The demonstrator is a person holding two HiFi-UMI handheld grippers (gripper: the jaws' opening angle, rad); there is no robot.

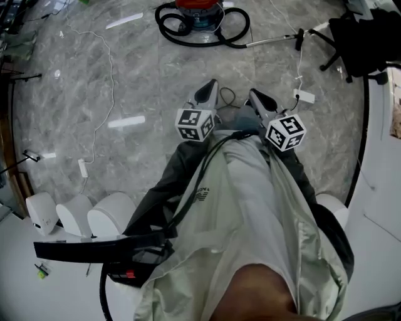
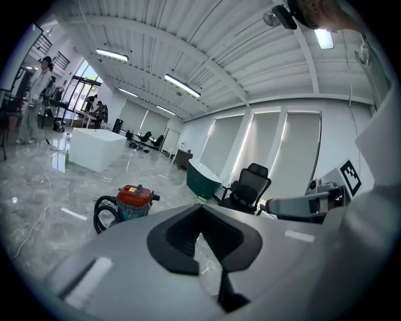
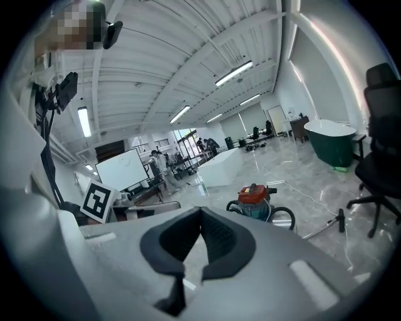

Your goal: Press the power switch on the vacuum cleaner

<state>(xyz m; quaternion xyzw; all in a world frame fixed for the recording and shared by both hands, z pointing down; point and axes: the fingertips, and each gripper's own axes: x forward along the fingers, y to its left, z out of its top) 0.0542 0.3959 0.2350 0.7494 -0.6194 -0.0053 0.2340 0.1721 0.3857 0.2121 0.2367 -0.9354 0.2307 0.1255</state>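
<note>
The vacuum cleaner [image 1: 199, 15], with a red top, a teal body and a coiled black hose, stands on the marble floor at the far top of the head view. Its metal wand [image 1: 276, 39] lies to the right. It also shows small and distant as the vacuum cleaner [image 2: 135, 199] in the left gripper view and the vacuum cleaner [image 3: 254, 199] in the right gripper view. My left gripper [image 1: 208, 93] and right gripper [image 1: 258, 99] are held close to the person's body, well short of it. The left gripper [image 2: 201, 208] and right gripper [image 3: 200, 210] both have their tips together, holding nothing.
A black office chair [image 1: 360, 37] stands at the top right beside a white table edge [image 1: 382, 157]. A white cable [image 1: 103, 94] runs across the floor on the left, and a power adapter [image 1: 305, 96] lies near the right gripper. White rounded objects [image 1: 75, 216] sit lower left. A person [image 2: 34, 100] stands far off.
</note>
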